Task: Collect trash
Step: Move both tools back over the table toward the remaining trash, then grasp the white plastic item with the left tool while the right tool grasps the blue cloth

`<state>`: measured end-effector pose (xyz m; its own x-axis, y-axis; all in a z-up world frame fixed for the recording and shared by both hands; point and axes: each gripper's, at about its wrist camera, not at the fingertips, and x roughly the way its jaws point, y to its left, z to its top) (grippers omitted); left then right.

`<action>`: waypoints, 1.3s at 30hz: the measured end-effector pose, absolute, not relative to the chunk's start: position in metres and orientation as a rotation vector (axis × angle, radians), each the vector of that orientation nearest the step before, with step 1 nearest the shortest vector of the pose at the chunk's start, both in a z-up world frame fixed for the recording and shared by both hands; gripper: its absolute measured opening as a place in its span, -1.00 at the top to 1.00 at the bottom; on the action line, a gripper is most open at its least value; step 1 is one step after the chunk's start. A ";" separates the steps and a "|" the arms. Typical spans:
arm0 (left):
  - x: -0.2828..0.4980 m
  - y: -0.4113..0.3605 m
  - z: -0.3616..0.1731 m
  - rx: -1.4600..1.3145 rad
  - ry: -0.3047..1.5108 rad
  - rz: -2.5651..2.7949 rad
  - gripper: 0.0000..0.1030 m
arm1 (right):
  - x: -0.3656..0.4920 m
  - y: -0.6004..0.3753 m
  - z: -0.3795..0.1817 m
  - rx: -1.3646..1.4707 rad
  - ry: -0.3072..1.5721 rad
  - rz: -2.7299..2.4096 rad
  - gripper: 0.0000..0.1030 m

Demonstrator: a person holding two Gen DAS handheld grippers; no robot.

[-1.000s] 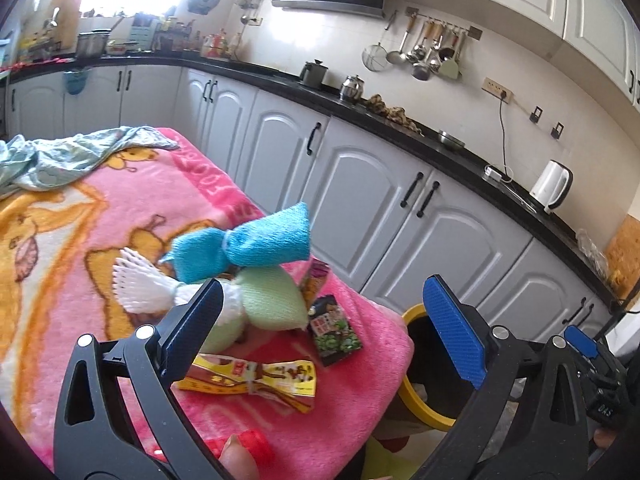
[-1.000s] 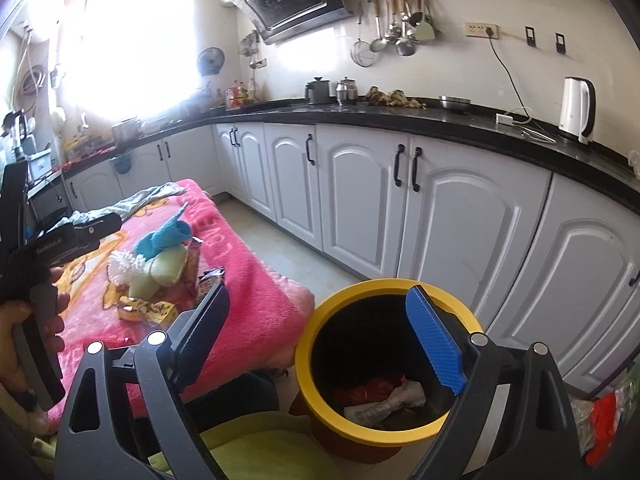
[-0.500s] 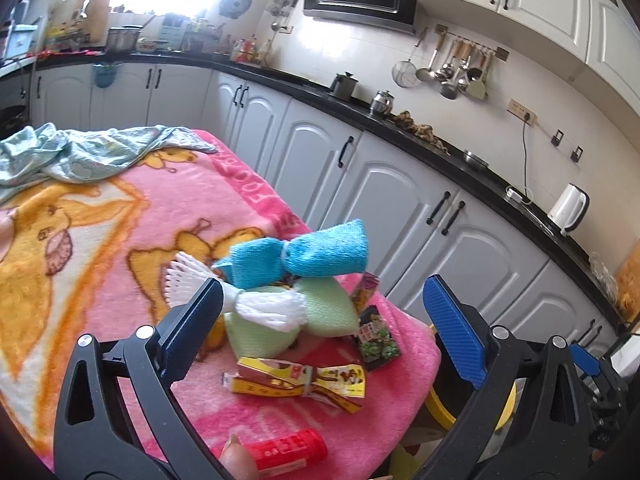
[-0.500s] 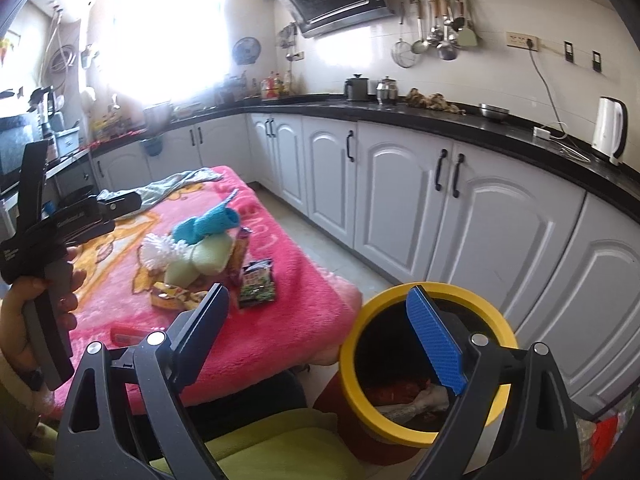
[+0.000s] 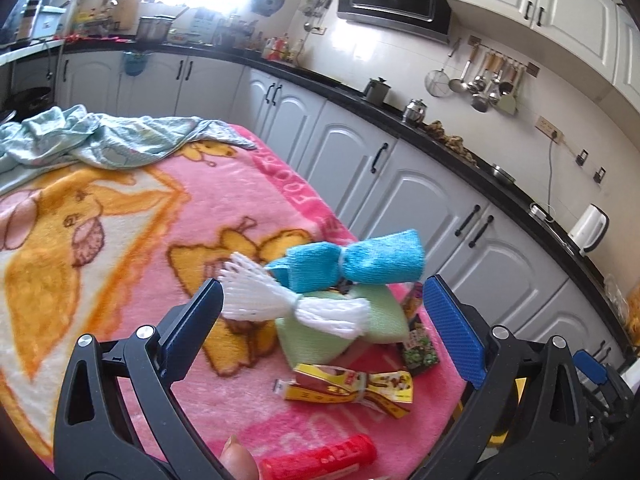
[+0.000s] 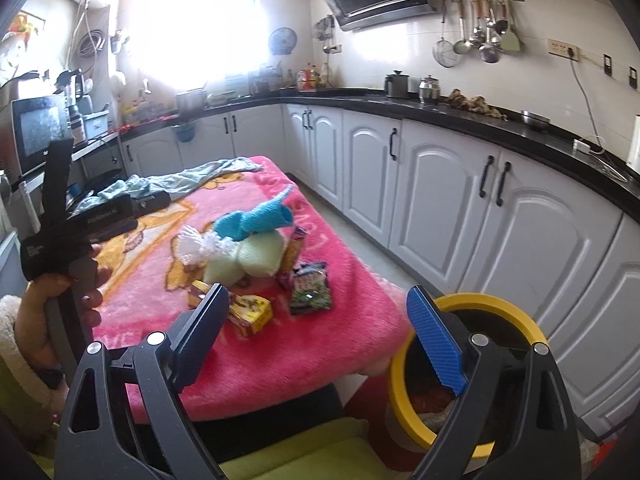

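On the pink blanket (image 5: 120,216) we see wrappers left: yellow wrapper (image 5: 352,390), dark packet (image 6: 311,289), red tube (image 5: 320,458). Our left gripper (image 5: 320,328) and right gripper (image 6: 320,336) gape empty. Some trash possibly lies in the bin (image 6: 532,332).

Blown-out window (image 6: 200,20) glare, fisheye-bent edges, slight blur
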<state>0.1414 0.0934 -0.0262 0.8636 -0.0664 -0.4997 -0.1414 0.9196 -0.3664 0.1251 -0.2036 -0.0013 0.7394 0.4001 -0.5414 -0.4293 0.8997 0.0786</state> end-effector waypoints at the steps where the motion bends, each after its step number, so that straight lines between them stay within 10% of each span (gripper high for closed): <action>1: 0.141 0.096 -0.027 -0.409 0.532 0.046 -0.79 | 0.127 -0.201 -0.001 -0.056 0.580 0.460 -0.70; 32: 0.197 0.164 -0.100 -0.627 0.669 0.063 -0.78 | 0.246 -0.112 -0.024 -0.061 0.661 0.504 -0.71; 39: 0.213 0.166 -0.117 -0.678 0.723 0.054 -0.28 | 0.280 -0.097 -0.035 -0.033 0.729 0.507 -0.70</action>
